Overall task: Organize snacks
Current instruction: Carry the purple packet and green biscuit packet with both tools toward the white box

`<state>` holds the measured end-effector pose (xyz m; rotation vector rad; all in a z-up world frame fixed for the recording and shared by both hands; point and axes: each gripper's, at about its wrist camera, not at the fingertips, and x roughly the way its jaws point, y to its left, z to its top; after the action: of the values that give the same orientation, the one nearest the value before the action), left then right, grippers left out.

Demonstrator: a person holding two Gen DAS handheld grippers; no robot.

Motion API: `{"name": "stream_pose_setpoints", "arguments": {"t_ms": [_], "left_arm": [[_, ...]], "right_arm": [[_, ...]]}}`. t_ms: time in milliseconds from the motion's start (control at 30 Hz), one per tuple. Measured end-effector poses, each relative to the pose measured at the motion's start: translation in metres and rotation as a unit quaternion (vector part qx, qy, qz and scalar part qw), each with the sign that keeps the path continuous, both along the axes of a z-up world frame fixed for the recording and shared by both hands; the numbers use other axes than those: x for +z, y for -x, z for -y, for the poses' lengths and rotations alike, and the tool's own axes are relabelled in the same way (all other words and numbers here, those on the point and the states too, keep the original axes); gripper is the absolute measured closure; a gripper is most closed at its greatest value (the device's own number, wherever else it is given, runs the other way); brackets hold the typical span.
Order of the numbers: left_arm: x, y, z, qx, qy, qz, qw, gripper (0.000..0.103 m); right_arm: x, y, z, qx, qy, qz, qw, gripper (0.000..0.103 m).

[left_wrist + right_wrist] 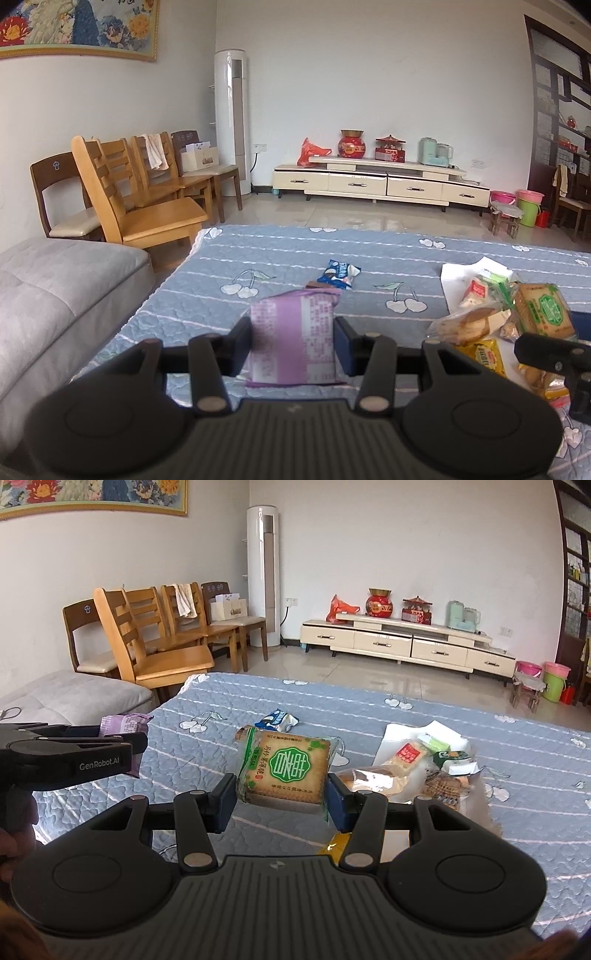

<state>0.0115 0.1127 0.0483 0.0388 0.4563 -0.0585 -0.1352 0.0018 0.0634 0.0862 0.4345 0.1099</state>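
open quilt (pixel 229 258) ahead and left, snack pile (pixel 498 314) crowding right, blue packet (pixel 340 274) mid-quilt

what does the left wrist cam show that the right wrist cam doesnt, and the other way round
Only the left wrist view shows the purple packet face on, clamped in the left gripper, and a yellow packet in the pile in full.

Only the right wrist view shows the green-label biscuit pack clamped in the right gripper, and the left gripper from the side with a hand behind it.

Both show the blue packet lying alone on the grey-blue quilt, the snack pile and the chairs.
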Motion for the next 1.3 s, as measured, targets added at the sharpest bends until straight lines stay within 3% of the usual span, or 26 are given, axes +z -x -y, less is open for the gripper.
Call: {"name": "stream_pose_setpoints", "arguments": {"t_ms": [1300], "left_arm": [[0.005, 0.015, 0.067, -0.094, -0.011, 0.005, 0.9955, 0.057]], "right_arm": [[0.012, 0.049, 0.042, -0.067, 0.011, 0.027, 0.997, 0.039]]}}
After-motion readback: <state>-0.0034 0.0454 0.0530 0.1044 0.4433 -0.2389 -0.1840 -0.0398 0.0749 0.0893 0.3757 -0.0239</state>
